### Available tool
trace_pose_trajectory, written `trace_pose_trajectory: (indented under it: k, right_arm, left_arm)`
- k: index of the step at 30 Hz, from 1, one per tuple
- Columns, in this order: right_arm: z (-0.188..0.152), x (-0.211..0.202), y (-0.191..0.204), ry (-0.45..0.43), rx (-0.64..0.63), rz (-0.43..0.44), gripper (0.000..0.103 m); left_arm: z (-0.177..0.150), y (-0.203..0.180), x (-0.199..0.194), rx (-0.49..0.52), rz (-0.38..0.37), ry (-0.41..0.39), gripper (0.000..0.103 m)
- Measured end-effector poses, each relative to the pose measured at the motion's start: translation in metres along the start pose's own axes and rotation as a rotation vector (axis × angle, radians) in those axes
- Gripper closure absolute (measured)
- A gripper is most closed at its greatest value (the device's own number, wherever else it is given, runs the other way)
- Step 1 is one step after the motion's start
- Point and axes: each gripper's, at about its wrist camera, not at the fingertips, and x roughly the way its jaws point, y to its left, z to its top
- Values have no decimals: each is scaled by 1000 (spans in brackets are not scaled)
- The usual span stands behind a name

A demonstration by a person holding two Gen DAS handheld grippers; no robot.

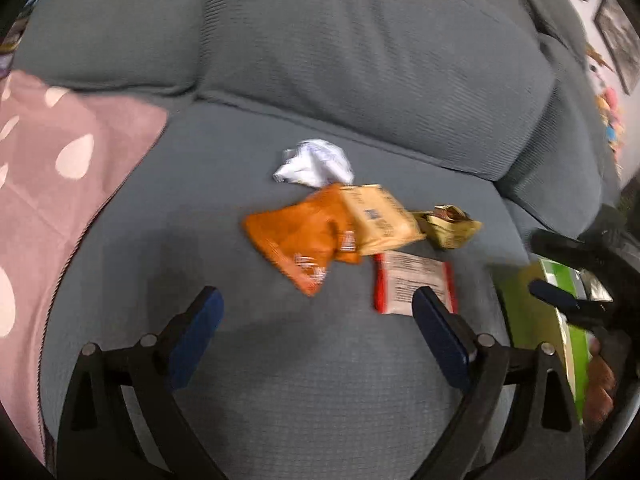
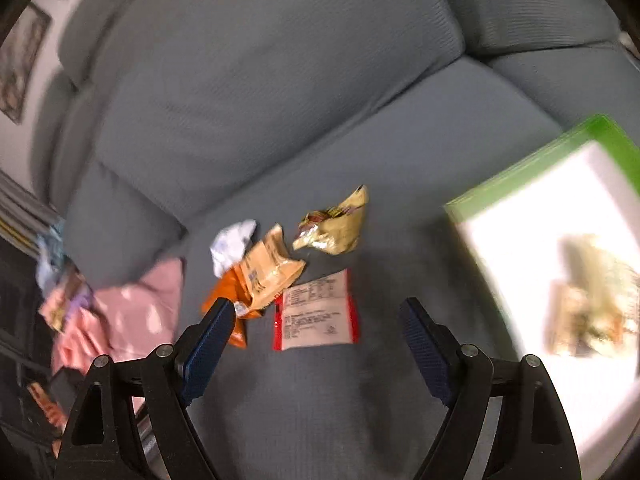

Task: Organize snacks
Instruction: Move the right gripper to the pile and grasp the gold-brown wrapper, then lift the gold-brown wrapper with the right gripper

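Several snack packets lie in a heap on the grey sofa seat [image 1: 280, 380]: an orange bag [image 1: 300, 236] [image 2: 224, 292], a tan packet [image 1: 380, 220] [image 2: 268, 268] lying on it, a crumpled gold wrapper [image 1: 448, 226] [image 2: 332, 228], a white crumpled wrapper [image 1: 314, 162] [image 2: 232, 244] and a red-edged white packet [image 1: 412, 284] [image 2: 316, 312]. My left gripper [image 1: 316, 294] is open and empty, short of the heap. My right gripper [image 2: 318, 304] is open too, hovering over the red-edged packet without touching it. In the left wrist view the right gripper [image 1: 540, 264] shows at the right, above the green box.
A green box [image 1: 524, 312] [image 2: 532, 172] with a white inside stands on the seat to the right and holds a few blurred snack packets [image 2: 592, 300]. A pink spotted blanket [image 1: 60, 184] [image 2: 132, 312] lies to the left. Sofa back cushions [image 1: 360, 60] rise behind.
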Motion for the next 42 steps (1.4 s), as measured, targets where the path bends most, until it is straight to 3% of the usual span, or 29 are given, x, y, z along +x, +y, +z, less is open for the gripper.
trace_pose_trajectory:
  k: [2,5,8,13,20,24,26,29,32,35,38,42]
  right_arm:
    - [16,24,19,-4,-63,-100,19]
    - [40,59,34,24,-133,-183,19]
    - [58,95,38,58,-205,-343,19]
    - [65,142,32,193,-299,-400,19]
    - [56,119,27,125,-321,-306,46]
    - [34,71,23,49,-283,-192,47]
    - [12,44,24,20,-274,-120,47]
    - [-20,23,31,49,-283,-65,47]
    - [-51,25,33,111,-277,10,46]
    - [-80,42,31,203,-237,30,46]
    - [-87,47,23,229,-202,20,38]
    - [-82,23,18,127,-177,47,20]
  left_arm:
    - [2,6,-3,-20,-20,-16,7]
    - [5,12,-3,-26,29,-19,7]
    - [9,17,-3,-47,31,-19,7]
    - [11,23,-2,-75,1,-5,7]
    - [10,16,-6,-50,2,-9,7]
    - [8,15,-7,-42,-3,-16,7]
    - [8,15,-8,-44,4,-16,7]
    - [7,17,-7,-51,18,-10,7]
    - [4,18,-6,-37,36,9,8]
    - [1,17,-9,-26,48,10,8]
    - [-2,16,-7,-15,25,41,8]
    - [-7,13,-4,-14,-32,94,8]
